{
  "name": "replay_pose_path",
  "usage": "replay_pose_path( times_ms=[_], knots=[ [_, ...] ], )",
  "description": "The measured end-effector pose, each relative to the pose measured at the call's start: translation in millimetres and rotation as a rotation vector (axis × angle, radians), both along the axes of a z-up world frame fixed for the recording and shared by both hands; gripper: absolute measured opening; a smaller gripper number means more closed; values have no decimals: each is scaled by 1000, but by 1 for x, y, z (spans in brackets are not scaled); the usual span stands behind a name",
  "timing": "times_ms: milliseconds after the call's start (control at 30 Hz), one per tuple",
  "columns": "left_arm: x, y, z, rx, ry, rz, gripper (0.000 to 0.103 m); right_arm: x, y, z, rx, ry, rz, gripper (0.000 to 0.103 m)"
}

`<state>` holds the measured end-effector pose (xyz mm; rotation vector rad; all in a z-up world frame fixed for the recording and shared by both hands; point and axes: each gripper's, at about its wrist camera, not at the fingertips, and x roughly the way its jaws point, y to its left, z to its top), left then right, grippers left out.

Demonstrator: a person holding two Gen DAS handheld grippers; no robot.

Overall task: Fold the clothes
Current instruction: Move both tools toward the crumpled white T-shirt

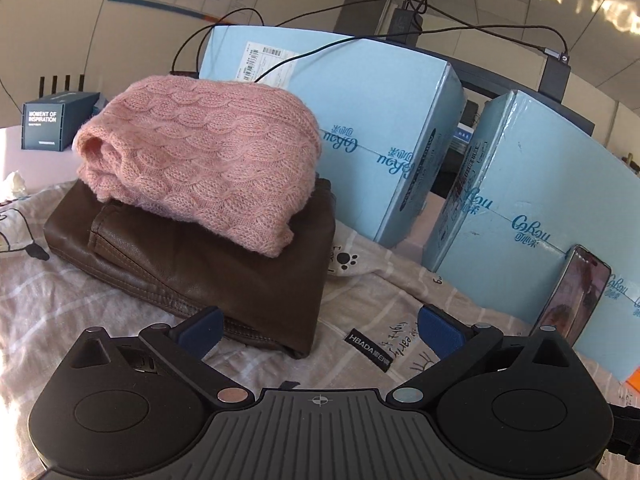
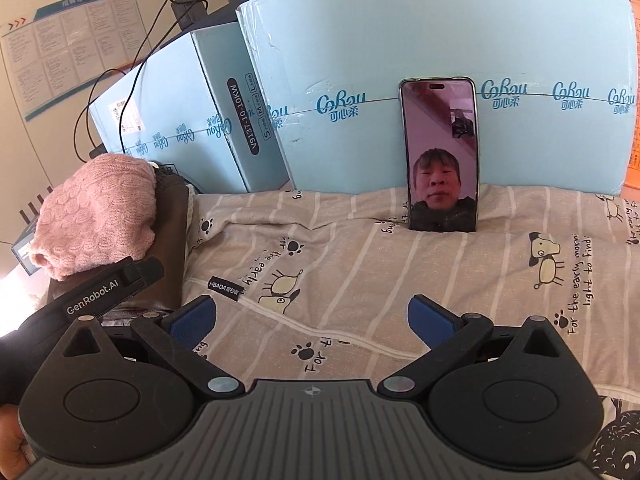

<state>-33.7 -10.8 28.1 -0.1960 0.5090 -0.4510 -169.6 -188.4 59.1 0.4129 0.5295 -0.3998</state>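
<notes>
Pale-blue cartons (image 2: pixel 440 60) printed "CoRou" with Chinese characters stand along the back of the bed; one end panel reads "V9137-10-10KW" with size letters S, M, L. Below them spreads the striped bedsheet (image 2: pixel 360 264), printed with cartoon dogs, paw marks and the line "For the early morn light to find", plus a small black "HBADA" tag (image 1: pixel 367 344).

On the sheet's left side sits the stack of clothes: a folded brown leather garment (image 1: pixel 208 268) at the bottom, and a folded pink cable-knit sweater (image 1: pixel 200 160) resting on top of it. Both look already folded, and no unfolded garment shows in either view. The leather should be fairly heavy, smooth and somewhat slippery, holding a crease stiffly; a grip at a seamed edge or corner seems safest. The knit looks light, soft and stretchy, likely to sag and snag, so pinching a thick folded edge would serve better than a single layer.

A phone (image 2: pixel 442 156) leans upright against the nearer carton, its screen showing a video call. A dark box (image 1: pixel 44 126) beyond the stack reads "MOMENT OF INSPIRATION".

The left hand-held gripper (image 1: pixel 320 332) hovers just before the leather's near corner, jaws spread wide and empty. The right hand-held gripper (image 2: pixel 312 320) is likewise spread and empty above bare sheet; "GenRobot.AI" is legible on the left unit's body.
</notes>
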Motion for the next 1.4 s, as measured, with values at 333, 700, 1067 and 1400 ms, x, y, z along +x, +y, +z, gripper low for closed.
replay_pose_path(
  times_ms=[333, 700, 1067, 1400],
  knots=[
    [-34, -16, 20, -78, 4, -187, 103, -66, -9, 15, -15, -67, -112, 103],
    [-87, -68, 31, -41, -36, -433, 103, -146, -9, 9, -205, -138, -257, 103],
    [-143, -147, 34, -30, -41, -865, 103, -253, -39, -23, -276, -104, -620, 103],
    [-182, -229, 20, -126, 139, -1189, 103, -356, -97, -46, -28, -235, -882, 103]
  ],
)
